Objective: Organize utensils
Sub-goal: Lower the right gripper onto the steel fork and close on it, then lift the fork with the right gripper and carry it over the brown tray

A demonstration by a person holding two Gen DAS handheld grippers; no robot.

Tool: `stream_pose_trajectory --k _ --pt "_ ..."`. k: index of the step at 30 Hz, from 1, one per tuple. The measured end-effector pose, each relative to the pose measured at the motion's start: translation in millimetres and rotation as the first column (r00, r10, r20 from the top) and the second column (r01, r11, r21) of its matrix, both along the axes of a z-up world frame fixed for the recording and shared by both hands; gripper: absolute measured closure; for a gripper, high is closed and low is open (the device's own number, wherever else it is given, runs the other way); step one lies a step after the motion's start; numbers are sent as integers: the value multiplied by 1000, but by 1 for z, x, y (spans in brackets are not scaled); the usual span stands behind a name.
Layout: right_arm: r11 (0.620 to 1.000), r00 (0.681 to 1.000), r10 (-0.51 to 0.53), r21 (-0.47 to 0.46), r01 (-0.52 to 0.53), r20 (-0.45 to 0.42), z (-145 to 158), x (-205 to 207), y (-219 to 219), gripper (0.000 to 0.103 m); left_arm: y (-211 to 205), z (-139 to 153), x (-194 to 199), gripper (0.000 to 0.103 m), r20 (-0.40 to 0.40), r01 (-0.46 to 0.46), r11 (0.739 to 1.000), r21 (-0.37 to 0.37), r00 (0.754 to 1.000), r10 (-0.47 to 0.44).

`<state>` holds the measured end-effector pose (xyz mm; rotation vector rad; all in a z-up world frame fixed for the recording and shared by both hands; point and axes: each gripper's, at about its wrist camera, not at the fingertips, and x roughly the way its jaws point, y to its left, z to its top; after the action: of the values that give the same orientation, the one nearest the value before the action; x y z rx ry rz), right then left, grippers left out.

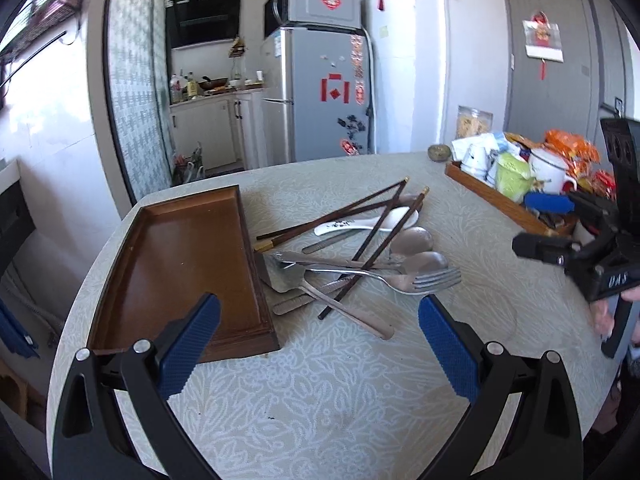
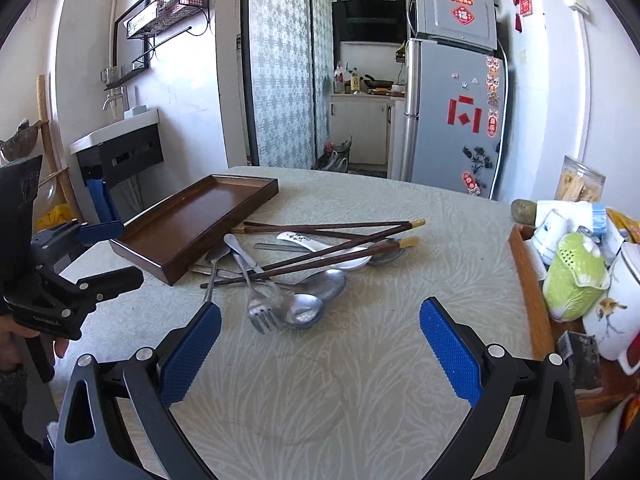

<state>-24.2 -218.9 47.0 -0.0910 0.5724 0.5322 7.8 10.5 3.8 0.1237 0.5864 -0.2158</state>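
A heap of utensils lies on the patterned tablecloth: dark wooden chopsticks [image 1: 372, 240], a white ceramic spoon [image 1: 368, 222], metal spoons [image 1: 420, 258] and a metal fork [image 1: 424, 280]. An empty brown wooden tray [image 1: 180, 264] sits just left of the heap. My left gripper [image 1: 320, 340] is open and empty, hovering above the table in front of the heap. In the right wrist view, my right gripper [image 2: 320, 344] is open and empty, just short of the fork [image 2: 262, 314] and spoons [image 2: 308, 308], with the chopsticks [image 2: 320, 258] and tray [image 2: 200, 220] beyond.
A second wooden tray [image 2: 532, 300] at the table's right holds a green cup [image 2: 572, 280], white teapot and cups, with snack packets behind. The other gripper shows at the right edge [image 1: 592, 248] and left edge [image 2: 60, 288]. A fridge [image 1: 320, 92] and kitchen lie beyond.
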Motion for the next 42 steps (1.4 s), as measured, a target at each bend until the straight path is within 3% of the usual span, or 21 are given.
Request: stream_pose_trajectory --k 5,7,8,11,15,18,22,25,26,27,32,36,42 --pt "1000 991 -9 25 12 -133 3 37 -7 3 -3 2 19 4 -54 103 994 -25 993 -104" --pt "1000 987 -11 14 14 -159 5 51 -4 9 -14 -1 25 14 -57 150 988 24 987 -148" --pt "1000 985 -21 9 23 -173 5 58 -3 12 -20 -4 29 26 -75 178 983 42 982 -175" --pt "1000 972 -22 14 26 -233 2 79 4 38 -33 -17 42 35 -151 254 966 52 958 -244" --pt "999 956 -21 23 29 -293 -7 102 10 56 -42 -30 60 54 -229 313 949 47 928 -295" --pt "999 945 -14 43 30 -326 -11 114 10 64 -40 -30 74 54 -260 307 951 32 921 -289" --pt "997 932 35 76 -8 -360 -13 119 13 64 -34 -25 83 51 -260 315 949 17 918 -300" --pt "991 926 131 68 -114 -354 -10 106 30 73 -28 -24 81 50 -278 349 937 -7 900 -337" --pt "985 924 173 60 -163 -340 -9 99 39 74 -26 -25 78 41 -288 363 931 -23 890 -354" --pt "976 922 218 47 -215 -321 -7 92 50 75 -24 -25 74 32 -288 374 927 -31 885 -366" --pt "936 905 309 -76 -344 -292 -14 69 100 84 -11 -24 59 31 -275 358 933 -36 894 -354" --pt "914 905 298 -182 -362 -302 -26 64 124 85 -3 -22 56 31 -269 340 939 -43 902 -339" --pt "898 903 289 -236 -371 -318 -35 65 131 85 3 -24 58 30 -271 332 942 -49 903 -333"
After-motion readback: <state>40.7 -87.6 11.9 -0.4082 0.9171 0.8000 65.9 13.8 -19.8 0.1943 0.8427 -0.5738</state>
